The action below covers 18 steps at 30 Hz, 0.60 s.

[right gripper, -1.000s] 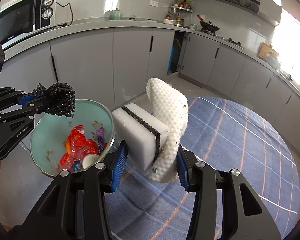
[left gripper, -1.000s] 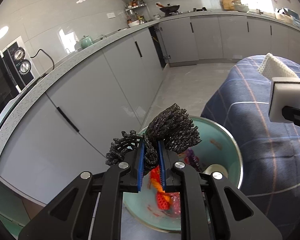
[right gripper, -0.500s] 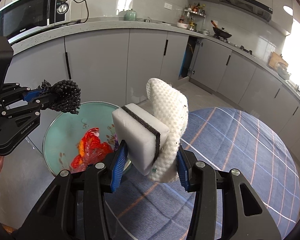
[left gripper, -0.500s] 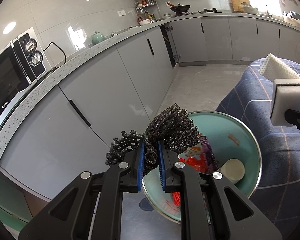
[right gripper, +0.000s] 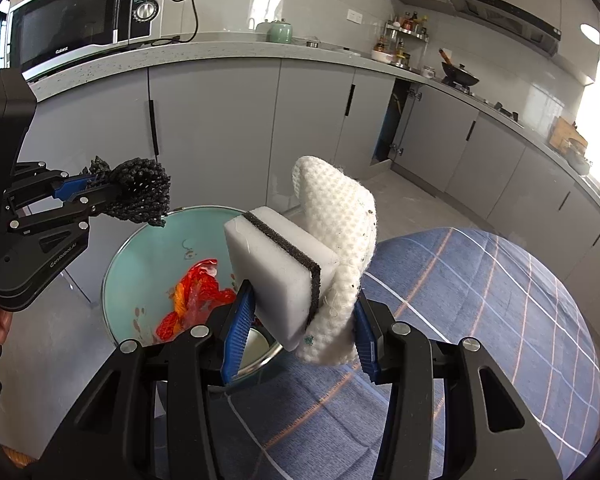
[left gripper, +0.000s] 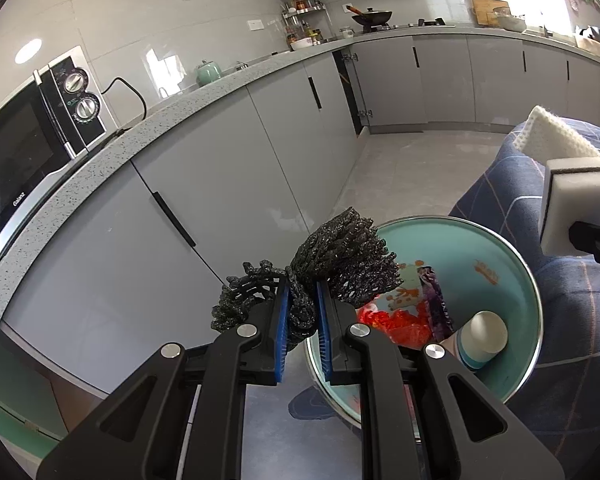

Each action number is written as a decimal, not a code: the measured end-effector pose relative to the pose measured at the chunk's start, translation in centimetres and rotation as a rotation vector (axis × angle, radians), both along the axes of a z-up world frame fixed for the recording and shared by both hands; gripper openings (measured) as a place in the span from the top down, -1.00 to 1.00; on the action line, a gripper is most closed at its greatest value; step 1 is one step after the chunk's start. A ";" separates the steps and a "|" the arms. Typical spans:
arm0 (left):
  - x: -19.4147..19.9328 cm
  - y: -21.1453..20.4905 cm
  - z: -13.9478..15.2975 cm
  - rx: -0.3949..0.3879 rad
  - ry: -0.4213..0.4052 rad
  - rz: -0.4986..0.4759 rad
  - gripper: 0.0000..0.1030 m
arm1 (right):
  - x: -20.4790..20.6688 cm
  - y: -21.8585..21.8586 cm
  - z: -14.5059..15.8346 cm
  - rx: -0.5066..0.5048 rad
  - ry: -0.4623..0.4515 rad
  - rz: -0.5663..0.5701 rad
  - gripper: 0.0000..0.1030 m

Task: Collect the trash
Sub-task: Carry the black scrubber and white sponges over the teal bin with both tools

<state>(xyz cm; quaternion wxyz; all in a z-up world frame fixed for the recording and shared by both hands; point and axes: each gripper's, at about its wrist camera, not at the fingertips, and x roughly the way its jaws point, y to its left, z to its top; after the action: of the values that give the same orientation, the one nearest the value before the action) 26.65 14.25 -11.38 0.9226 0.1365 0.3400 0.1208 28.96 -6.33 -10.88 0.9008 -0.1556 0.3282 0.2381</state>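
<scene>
— Left gripper (left gripper: 302, 308) first: clenched on what?

— Clamped narrow on a black mesh scrubber (left gripper: 342, 264); blue pads (left gripper: 283, 320) pinching its middle; bulk of the mesh fanning out ahead of the tips, a smaller tuft spilling off to the left; seen from the other wrist, same black bundle (right gripper: 138, 196) held above the far-left rim of the bin.

— And right gripper (right gripper: 300, 320)?

— Grasping two things at once, jaws about half apart; white sponge (right gripper: 278, 276) with a dark strip against the left pad, white waffle-weave cloth (right gripper: 338, 248) against the right pad; both standing upright between the fingers; sponge (left gripper: 578, 208) also visible at the right edge of the left wrist view, cloth (left gripper: 556, 138) peeking up behind it.

— Below the grippers?

— Teal trash bin (left gripper: 500, 248) with a metal rim, open-topped; inside, red crumpled wrapper (left gripper: 400, 322), purple wrapper (left gripper: 434, 300), paper cup (left gripper: 484, 334) lying against the wall; same bin (right gripper: 140, 264) just left of the sponge in the right wrist view.

— Further out?

— Blue plaid cloth (right gripper: 480, 320) beside the bin on the right; grey cabinets (left gripper: 236, 160) behind; microwave (right gripper: 80, 24) and green kettle (right gripper: 280, 32) on the counter; wok (left gripper: 372, 16) on the far stove.
</scene>
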 end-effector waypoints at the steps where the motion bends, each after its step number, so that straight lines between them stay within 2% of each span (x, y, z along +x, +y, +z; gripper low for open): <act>1: 0.0 0.1 0.1 0.000 -0.002 0.002 0.73 | 0.0 0.2 0.0 -0.001 0.000 0.006 0.11; 18: 0.1 1.7 0.3 0.000 -0.023 0.055 0.73 | 0.0 2.7 -0.1 -0.018 -0.001 0.053 0.10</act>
<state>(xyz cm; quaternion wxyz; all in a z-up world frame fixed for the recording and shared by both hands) 26.73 15.96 -11.11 0.9229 0.1258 0.3327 0.1476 28.99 -3.62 -10.94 0.8928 -0.1724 0.3257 0.2589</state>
